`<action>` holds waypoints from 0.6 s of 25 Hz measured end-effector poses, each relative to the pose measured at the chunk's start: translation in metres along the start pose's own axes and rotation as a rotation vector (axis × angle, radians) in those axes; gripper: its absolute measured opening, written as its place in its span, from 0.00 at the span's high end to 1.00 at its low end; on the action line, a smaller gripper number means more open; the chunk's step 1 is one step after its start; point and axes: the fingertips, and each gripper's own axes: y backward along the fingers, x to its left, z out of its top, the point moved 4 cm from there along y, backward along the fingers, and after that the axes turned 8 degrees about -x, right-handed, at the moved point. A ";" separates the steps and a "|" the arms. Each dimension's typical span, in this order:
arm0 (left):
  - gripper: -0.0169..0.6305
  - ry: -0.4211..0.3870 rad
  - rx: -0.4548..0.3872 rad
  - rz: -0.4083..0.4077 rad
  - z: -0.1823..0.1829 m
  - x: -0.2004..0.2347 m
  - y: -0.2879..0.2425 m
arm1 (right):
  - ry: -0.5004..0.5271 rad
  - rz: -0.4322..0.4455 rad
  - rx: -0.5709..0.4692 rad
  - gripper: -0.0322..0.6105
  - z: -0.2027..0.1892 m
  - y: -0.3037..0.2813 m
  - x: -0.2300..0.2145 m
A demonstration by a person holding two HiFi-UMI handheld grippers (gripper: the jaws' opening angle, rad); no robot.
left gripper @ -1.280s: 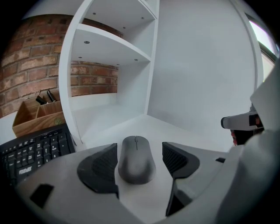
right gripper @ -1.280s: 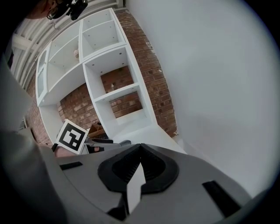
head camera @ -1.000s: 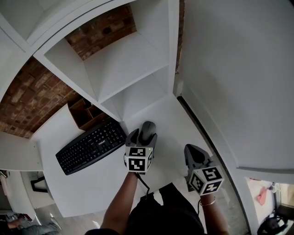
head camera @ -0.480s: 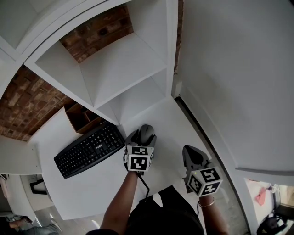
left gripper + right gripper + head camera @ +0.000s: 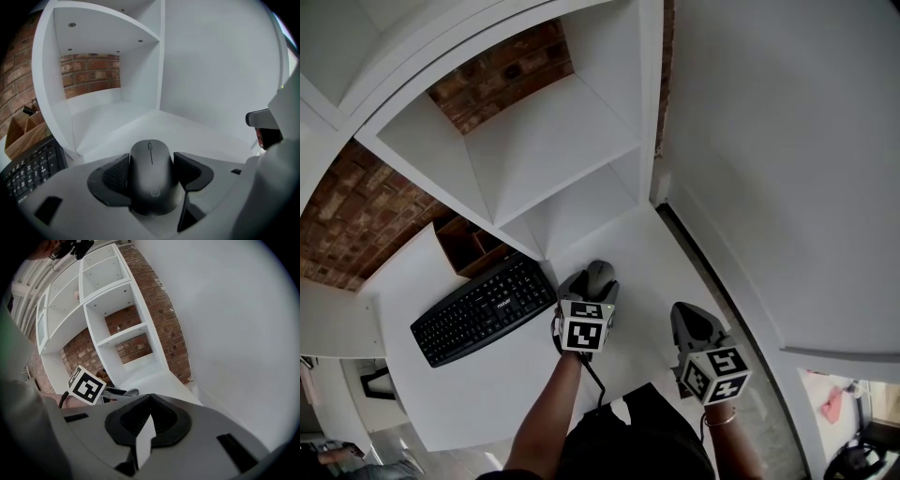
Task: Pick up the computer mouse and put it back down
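Mouse: the black computer mouse (image 5: 151, 171) sits just right of the keyboard (image 5: 483, 307), clamped between two jaws, its wheel end pointing away from the person. Whether it rests on the desk (image 5: 502, 389) or hangs just above it cannot be told.
Left gripper: the left gripper (image 5: 591, 285) has closed on the mouse, one ribbed pad pressed to each flank. It stands just off the keyboard's right end.
Right gripper: the right gripper (image 5: 149, 414) holds nothing, its jaws brought together. It is well right of the keyboard, beyond the mouse and close to the white wall (image 5: 769, 141).
Edges: the desk's near edge runs in front of the keyboard, on the person's side. Far right of the keyboard, a dark seam marks where the desk meets the wall.
Behind: the white shelf unit (image 5: 534, 141) comes down onto the desk just beyond the keyboard's far right corner. A wooden organiser (image 5: 469, 242) stands just behind the keyboard's far edge.
Open room: bare desk lies in front of the keyboard. More opens right of it, from the mouse out to the wall and back into the lowest shelf bay.
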 end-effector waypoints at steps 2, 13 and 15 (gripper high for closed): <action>0.50 0.002 0.002 -0.002 0.000 0.000 0.001 | 0.003 0.003 -0.001 0.94 0.000 0.000 0.001; 0.51 0.014 -0.042 0.028 0.010 0.000 0.020 | 0.021 0.024 -0.010 0.94 0.002 0.003 0.006; 0.51 0.020 -0.050 0.042 0.012 0.004 0.027 | 0.025 0.040 -0.008 0.94 0.002 0.002 0.010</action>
